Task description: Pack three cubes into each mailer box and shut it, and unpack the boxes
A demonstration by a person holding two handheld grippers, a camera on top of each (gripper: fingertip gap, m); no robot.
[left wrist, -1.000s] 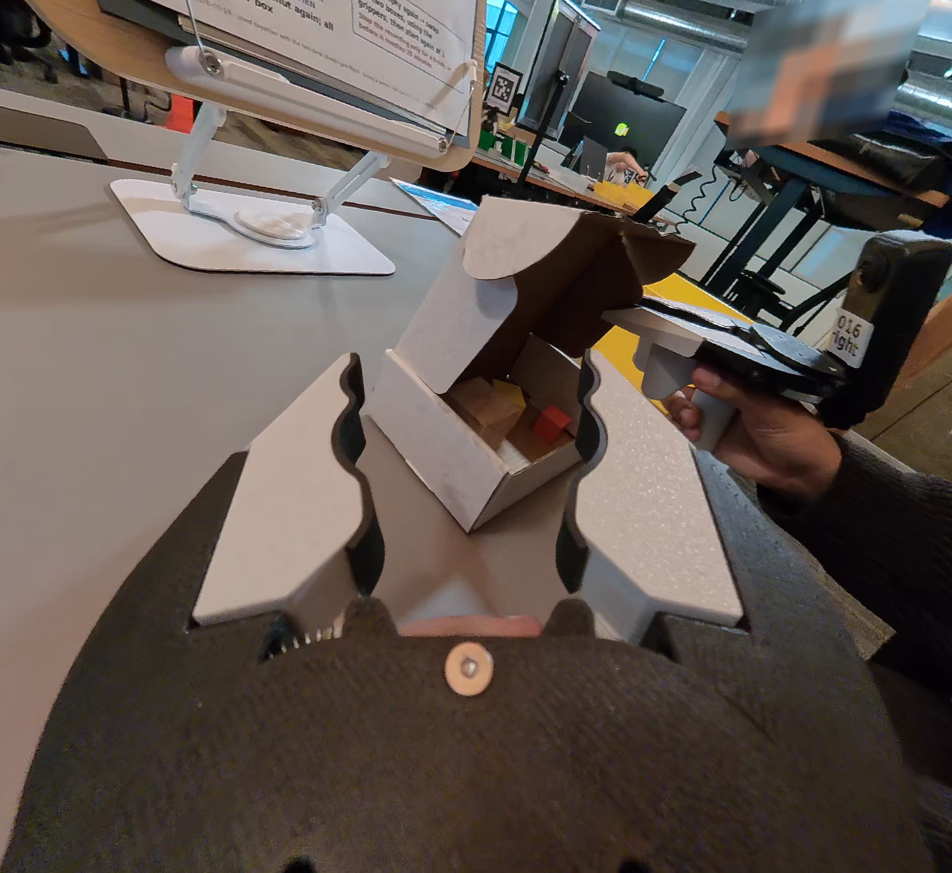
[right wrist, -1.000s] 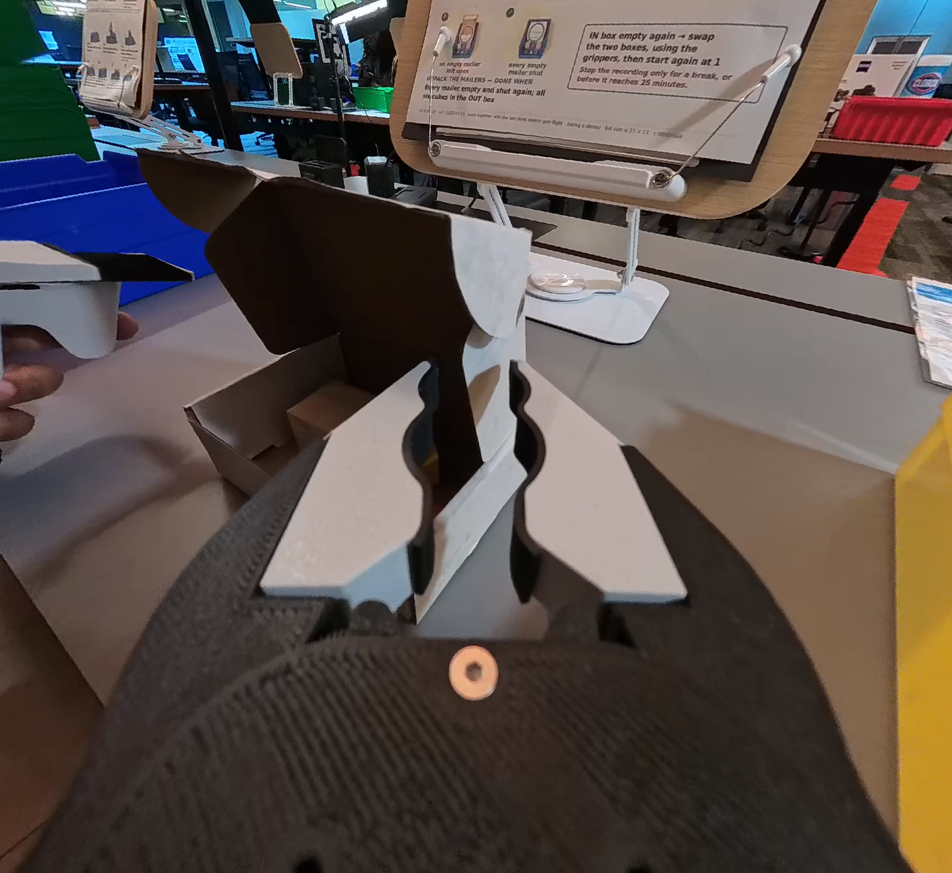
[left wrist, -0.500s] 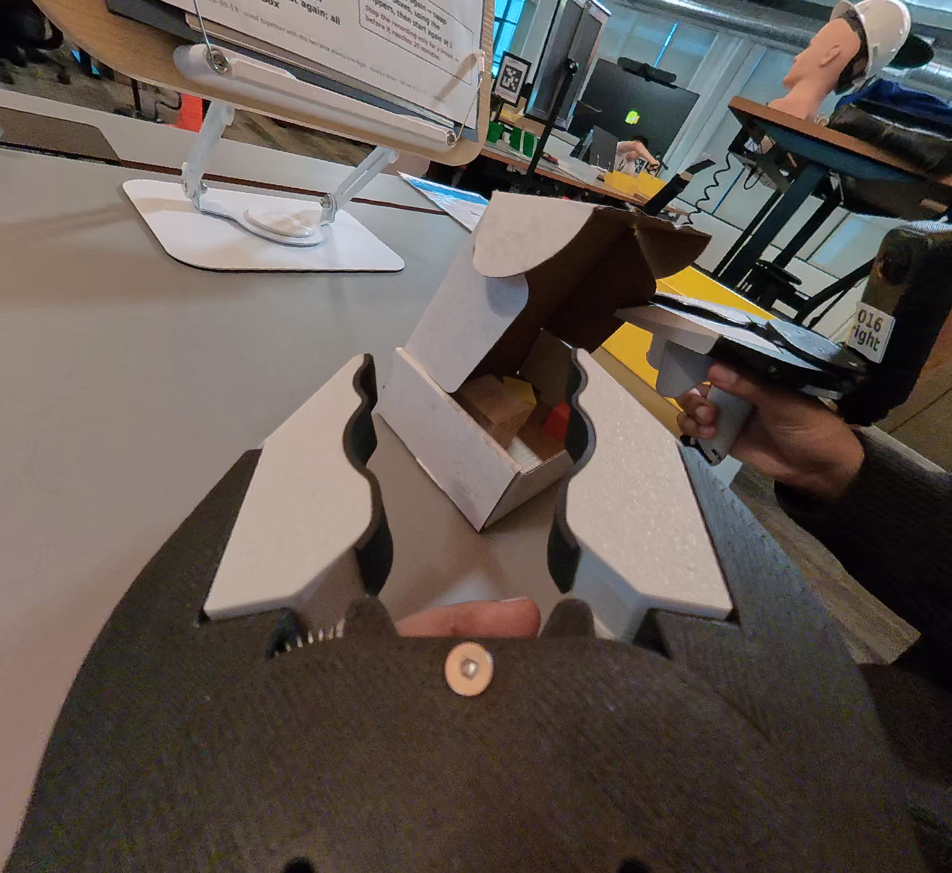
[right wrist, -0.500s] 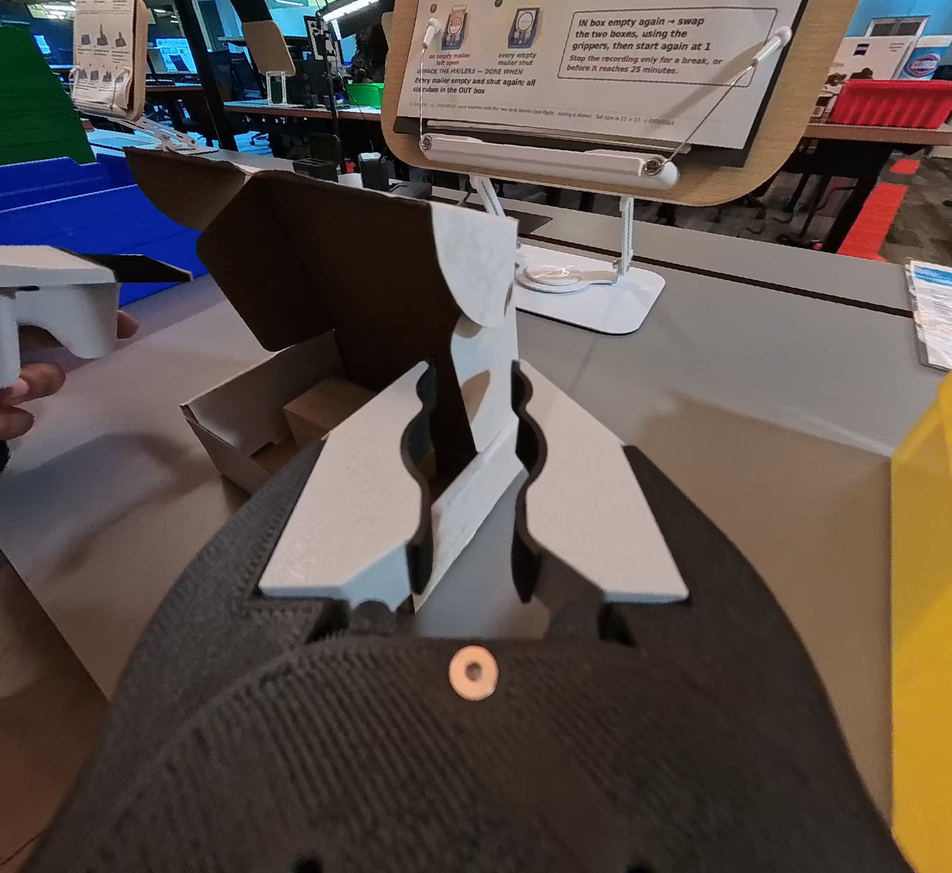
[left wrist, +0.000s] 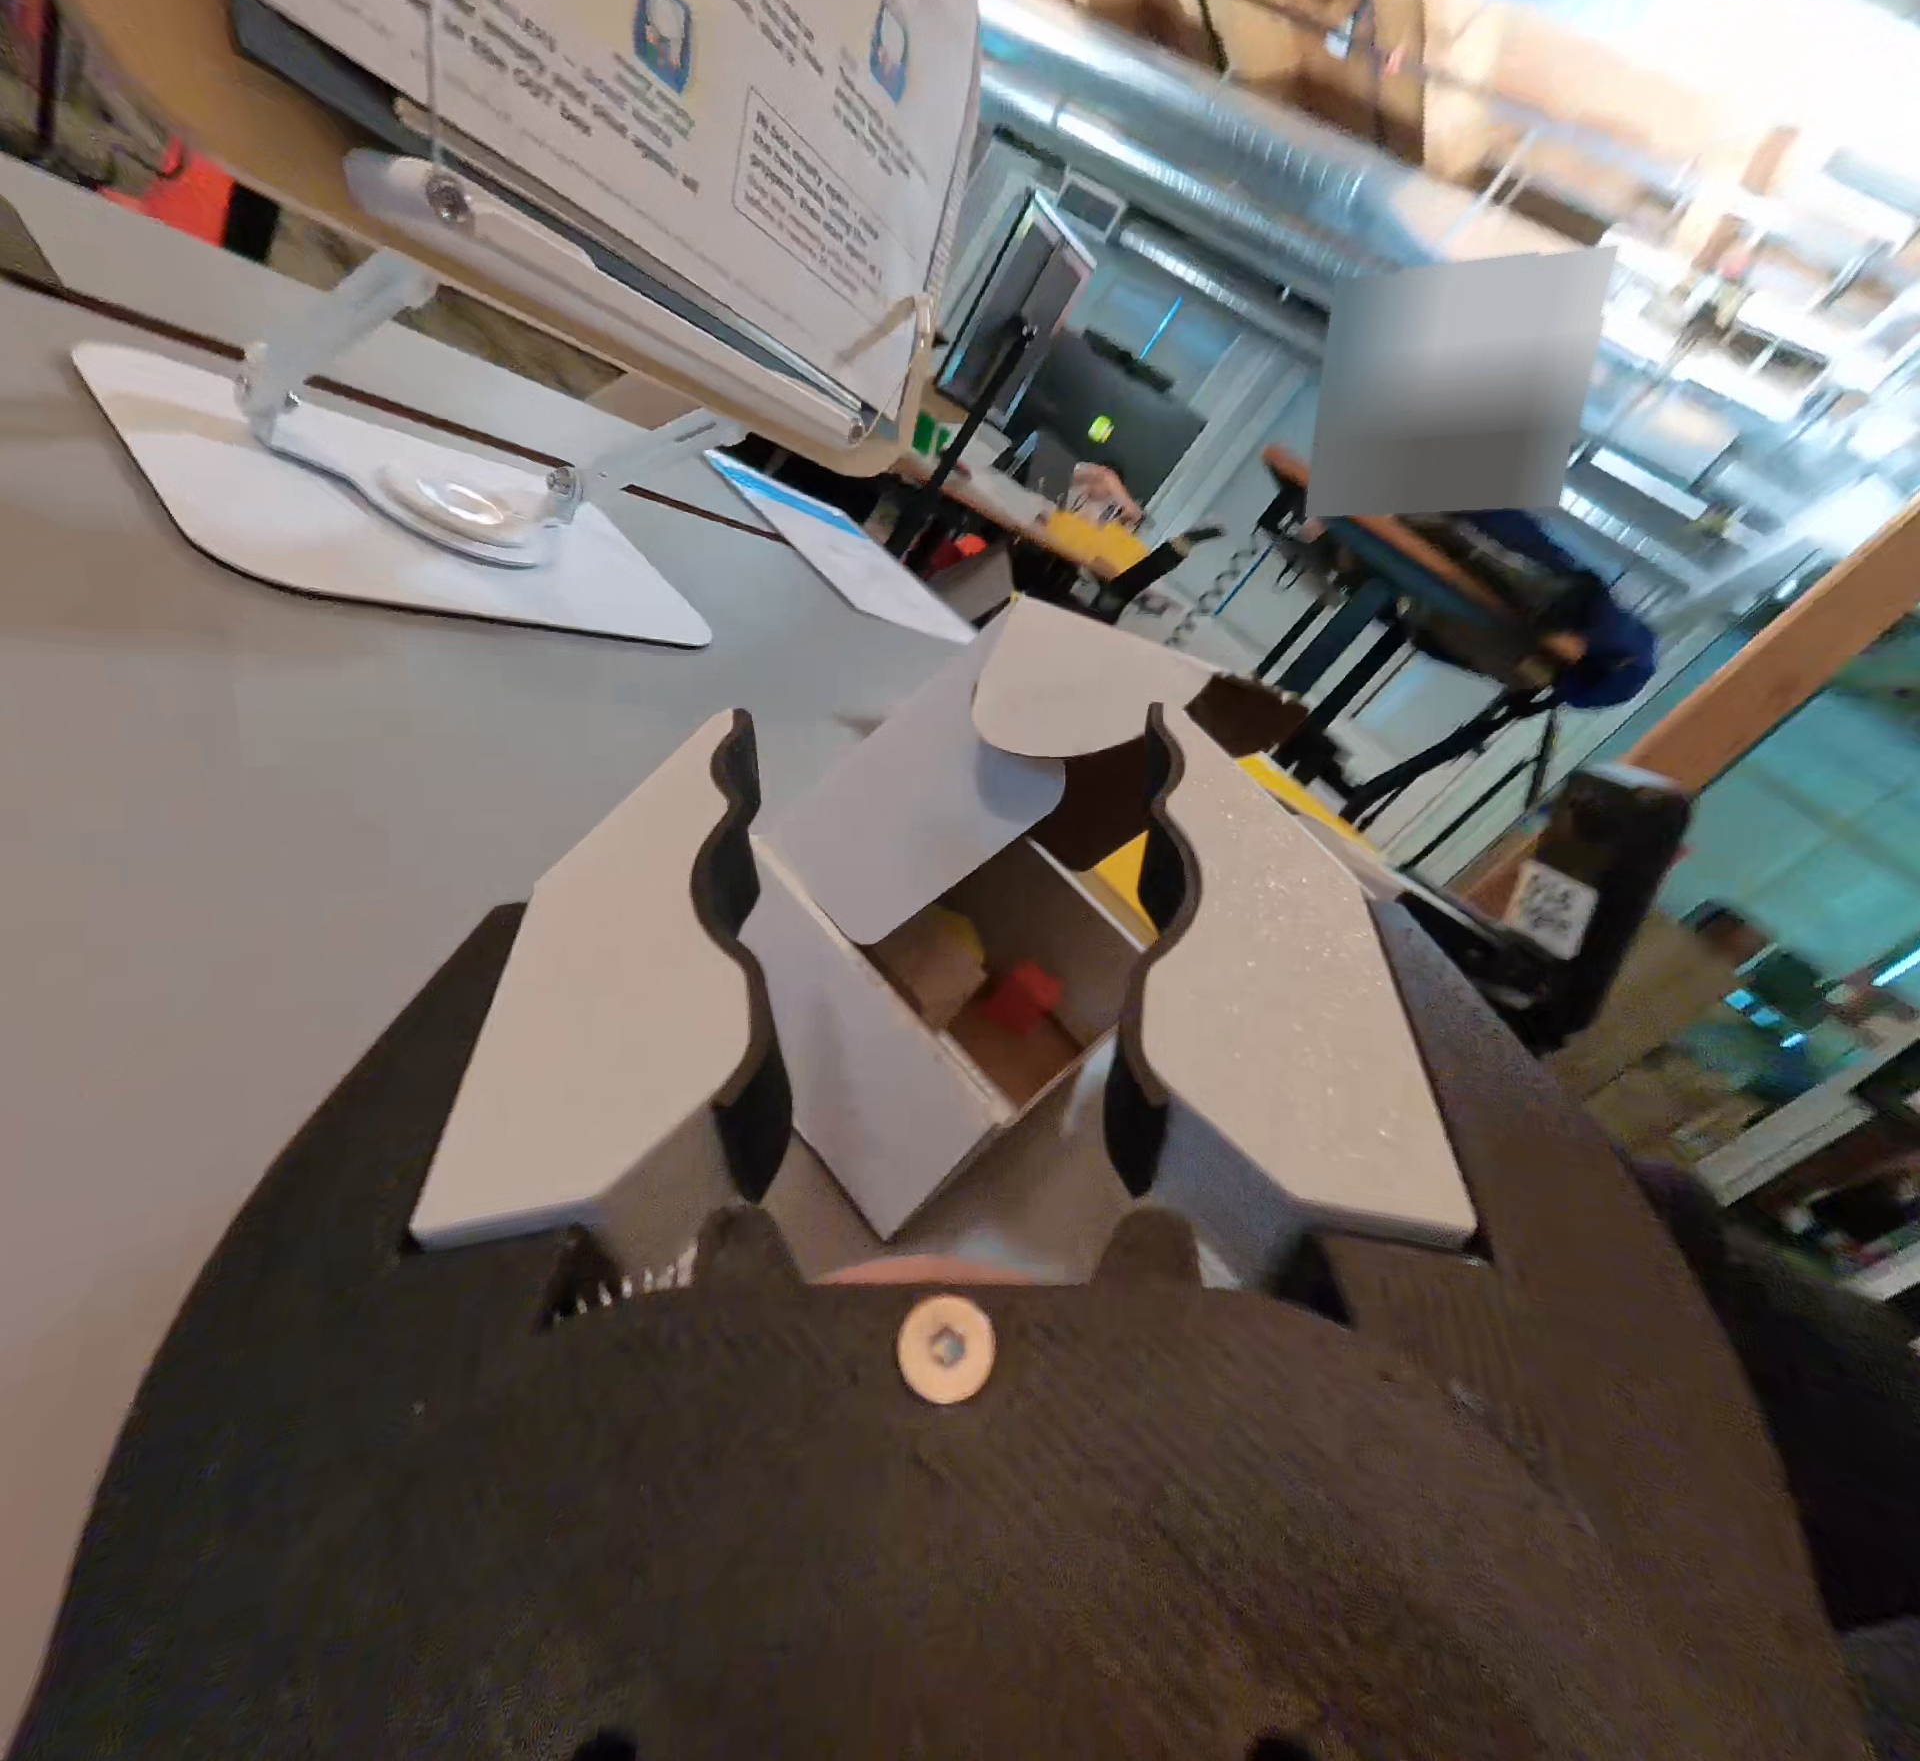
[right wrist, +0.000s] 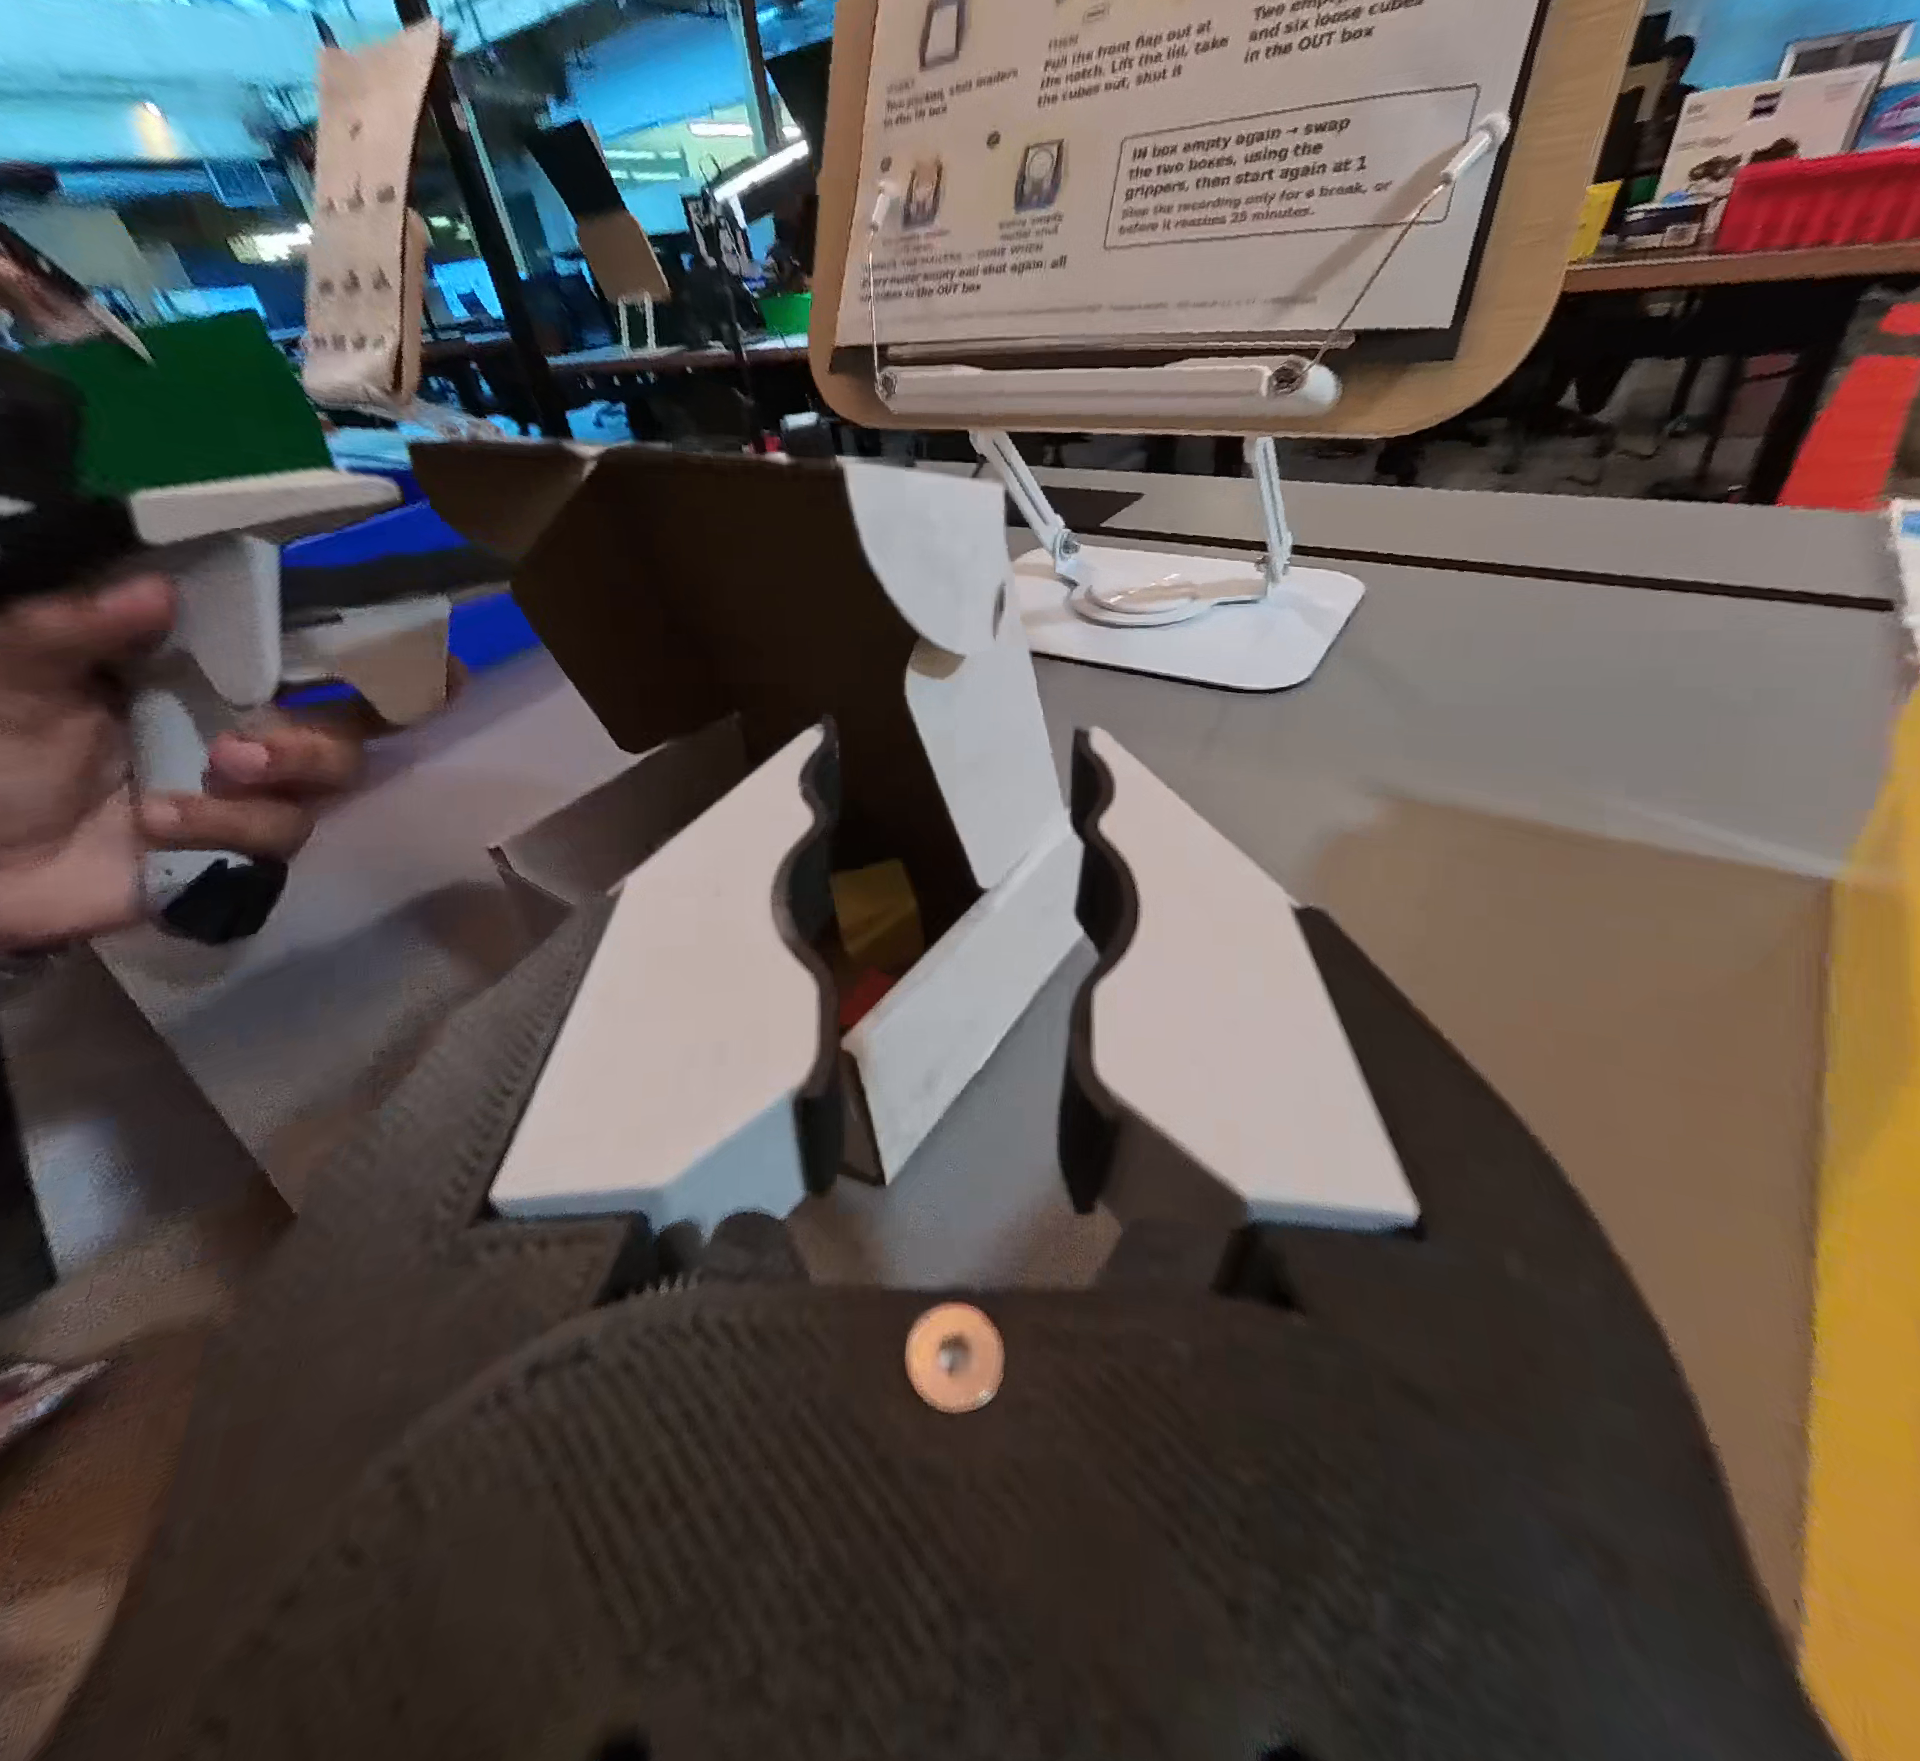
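The left tongs (left wrist: 945, 880) are held wide open around the mailer box (left wrist: 883, 1067) on the table (left wrist: 260, 828); the right tongs (right wrist: 951, 890) are spread around its side wall without gripping. Cubes (left wrist: 1023, 994) lie inside.

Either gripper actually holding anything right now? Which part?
Nothing is held. The right gripper stands open around the mailer box side wall; the left gripper is open around its near corner, lid up.

White mailer box (left wrist: 883, 1077) (brown inside), red cube (left wrist: 1023, 996), yellow cube (left wrist: 961, 934), grey table (left wrist: 260, 828)
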